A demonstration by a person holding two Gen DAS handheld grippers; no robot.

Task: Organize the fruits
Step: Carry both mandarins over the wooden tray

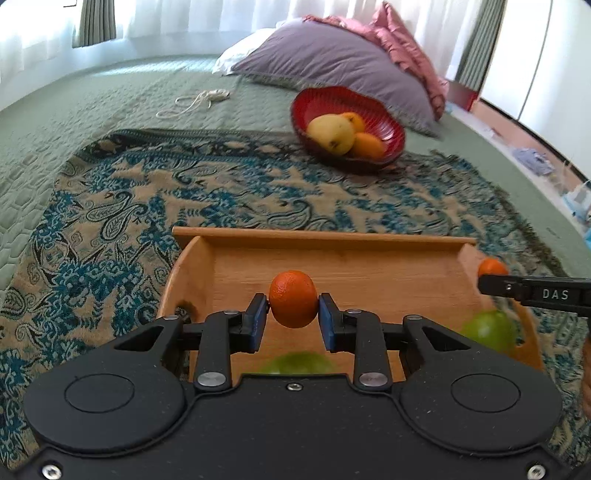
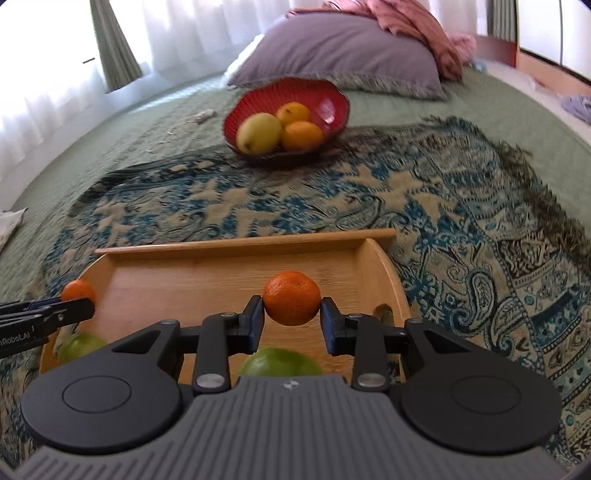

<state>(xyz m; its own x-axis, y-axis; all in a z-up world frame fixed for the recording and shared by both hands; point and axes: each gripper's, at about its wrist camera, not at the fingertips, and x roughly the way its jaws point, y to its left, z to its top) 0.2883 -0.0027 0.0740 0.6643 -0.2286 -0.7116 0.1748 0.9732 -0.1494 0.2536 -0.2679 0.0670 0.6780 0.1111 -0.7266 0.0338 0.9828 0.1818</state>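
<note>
Bedroom in a home. Green quilted bedspread (image 1: 92, 122), purple pillow (image 1: 332, 70) with pink cloth (image 1: 402, 44) heaped behind, sheer curtains (image 2: 192, 33) over a bright window, paisley throw (image 2: 461, 221) spread on top (fringed edge).

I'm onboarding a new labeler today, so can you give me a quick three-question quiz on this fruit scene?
1. True or false: both the left claw and the right claw grip an orange fruit.
2. What green fruits lie in the wooden tray: A) none B) two C) five?
3. Fill in: the red bowl holds a yellow fruit and ____ orange ones.

Key: 1 true; 2 B; 3 two.
</note>
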